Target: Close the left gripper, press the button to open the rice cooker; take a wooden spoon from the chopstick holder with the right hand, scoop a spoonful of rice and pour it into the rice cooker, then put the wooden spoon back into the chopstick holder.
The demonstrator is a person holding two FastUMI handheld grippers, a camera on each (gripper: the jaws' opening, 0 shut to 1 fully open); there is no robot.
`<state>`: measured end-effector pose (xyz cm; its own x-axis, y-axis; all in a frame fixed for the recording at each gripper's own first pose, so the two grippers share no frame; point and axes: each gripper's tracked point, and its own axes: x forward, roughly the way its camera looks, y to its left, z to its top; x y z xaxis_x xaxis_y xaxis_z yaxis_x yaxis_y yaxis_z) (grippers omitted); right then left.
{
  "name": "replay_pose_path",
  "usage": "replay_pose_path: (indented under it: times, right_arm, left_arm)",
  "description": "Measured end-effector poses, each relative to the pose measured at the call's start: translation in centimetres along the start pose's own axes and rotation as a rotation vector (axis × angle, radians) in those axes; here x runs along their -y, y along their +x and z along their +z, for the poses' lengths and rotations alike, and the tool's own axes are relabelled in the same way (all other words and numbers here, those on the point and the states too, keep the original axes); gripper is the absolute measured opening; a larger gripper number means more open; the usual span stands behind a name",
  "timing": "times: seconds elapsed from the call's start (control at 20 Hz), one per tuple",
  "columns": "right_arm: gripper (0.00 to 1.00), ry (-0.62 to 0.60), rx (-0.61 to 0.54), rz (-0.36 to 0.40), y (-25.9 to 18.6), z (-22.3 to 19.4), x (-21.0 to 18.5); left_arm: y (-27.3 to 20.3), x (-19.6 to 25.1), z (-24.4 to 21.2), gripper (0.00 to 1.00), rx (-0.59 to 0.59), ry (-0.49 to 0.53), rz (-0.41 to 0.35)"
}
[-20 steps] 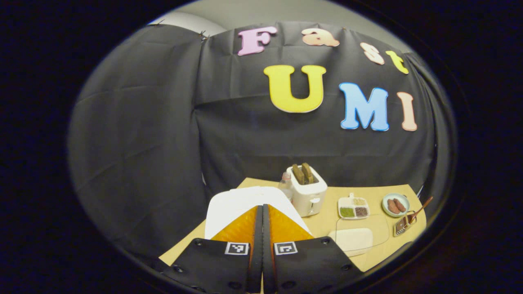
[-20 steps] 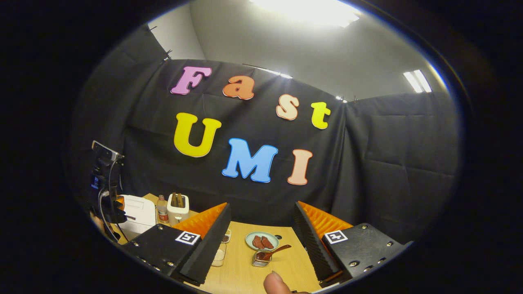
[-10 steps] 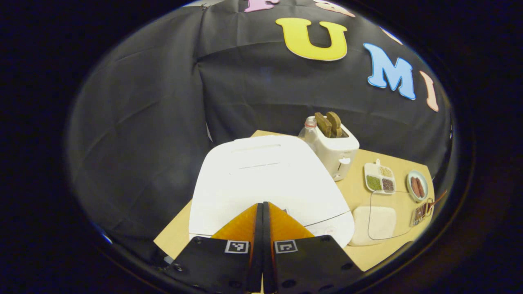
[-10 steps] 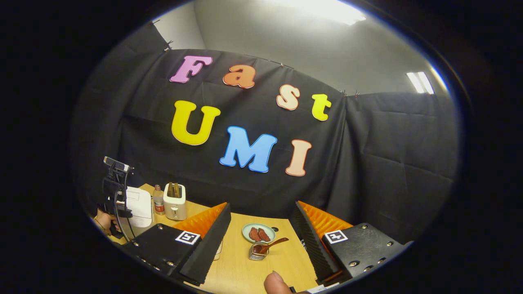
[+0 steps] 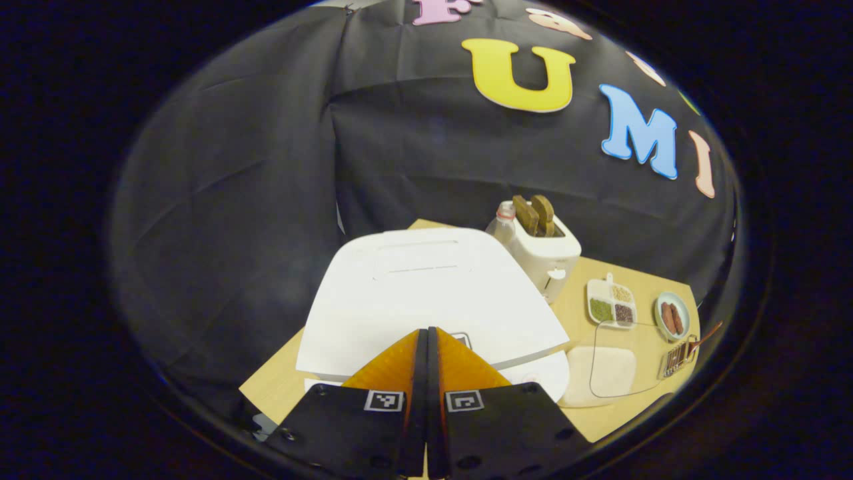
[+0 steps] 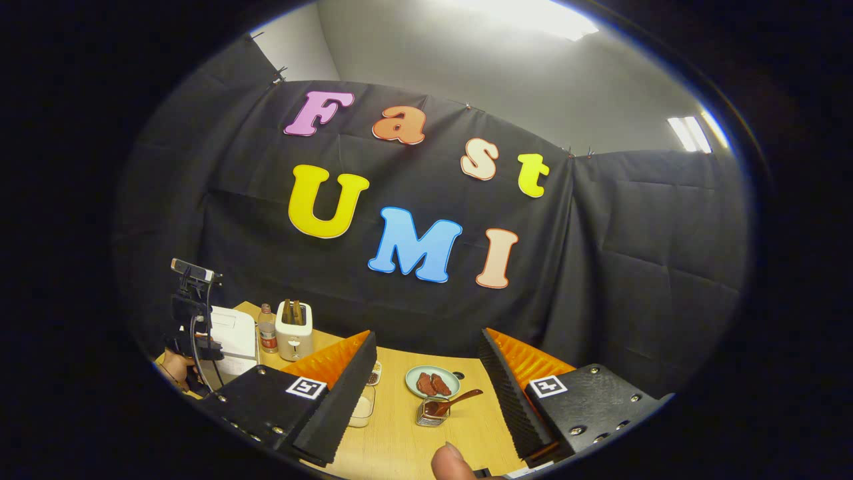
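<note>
My left gripper is shut with nothing between its fingers, its tips at the front of the white rice cooker, beside the small button panel. The lid's front edge stands slightly above the body. My right gripper hangs open and empty above the table's near side. Ahead of it and lower, the wooden spoon leans in the metal chopstick holder. A clear container of rice lies left of the holder. In the left gripper view, the holder and rice container sit far right.
A toaster with two slices and a bottle stand behind the cooker. A divided dish and a plate of sausages lie on the wooden table. A hand holds the left gripper at the cooker.
My left gripper dropped toward the cooker's front and stayed shut; the lid's front edge has lifted a little. The right gripper barely shifted and stayed open.
</note>
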<state>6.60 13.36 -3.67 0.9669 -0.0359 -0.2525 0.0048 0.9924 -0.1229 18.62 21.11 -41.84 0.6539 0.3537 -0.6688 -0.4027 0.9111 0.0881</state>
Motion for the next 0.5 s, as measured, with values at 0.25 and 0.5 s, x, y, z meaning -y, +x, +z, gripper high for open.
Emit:
replay_pose_path:
  times: [0.25, 0.5]
  right_arm:
    - [0.95, 0.018, -0.008, 0.0, -0.3, -0.5, 0.4]
    - [0.95, 0.028, 0.0, -0.018, -1.0, -0.6, 1.5]
  left_arm:
    - [-3.9, -0.7, 6.8, 0.09, 0.277, 0.005, 0.025]
    - [-4.6, -0.5, 7.6, 0.07, 0.297, -0.01, -0.002]
